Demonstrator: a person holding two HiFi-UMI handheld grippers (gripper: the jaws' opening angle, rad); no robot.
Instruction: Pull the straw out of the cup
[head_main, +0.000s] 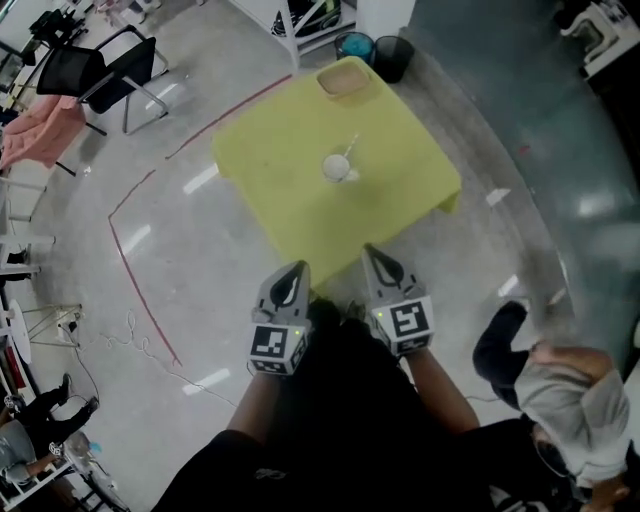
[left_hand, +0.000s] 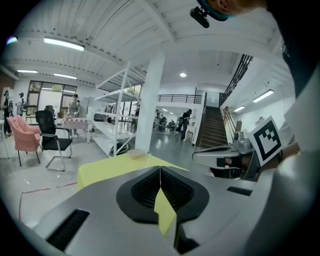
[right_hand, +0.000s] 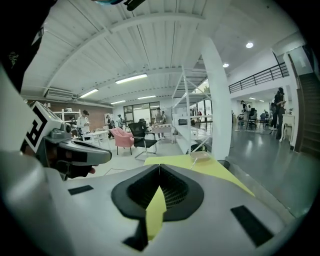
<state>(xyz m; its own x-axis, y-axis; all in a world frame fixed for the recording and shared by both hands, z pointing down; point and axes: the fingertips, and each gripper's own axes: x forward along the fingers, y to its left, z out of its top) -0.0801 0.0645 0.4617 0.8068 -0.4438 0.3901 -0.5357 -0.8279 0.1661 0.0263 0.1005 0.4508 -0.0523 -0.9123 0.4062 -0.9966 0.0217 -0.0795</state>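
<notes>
A white cup with a thin straw leaning out of it stands near the middle of the yellow table. Both grippers hang short of the table's near edge, pointing toward it. My left gripper is shut with nothing between its jaws, its tips meeting in the left gripper view. My right gripper is also shut and empty. Only the straw's top shows above the left jaws; the cup is hidden there.
A beige tray lies at the table's far corner. Two dark bins stand behind it. A black chair and a pink chair are at the far left. A person crouches at the lower right.
</notes>
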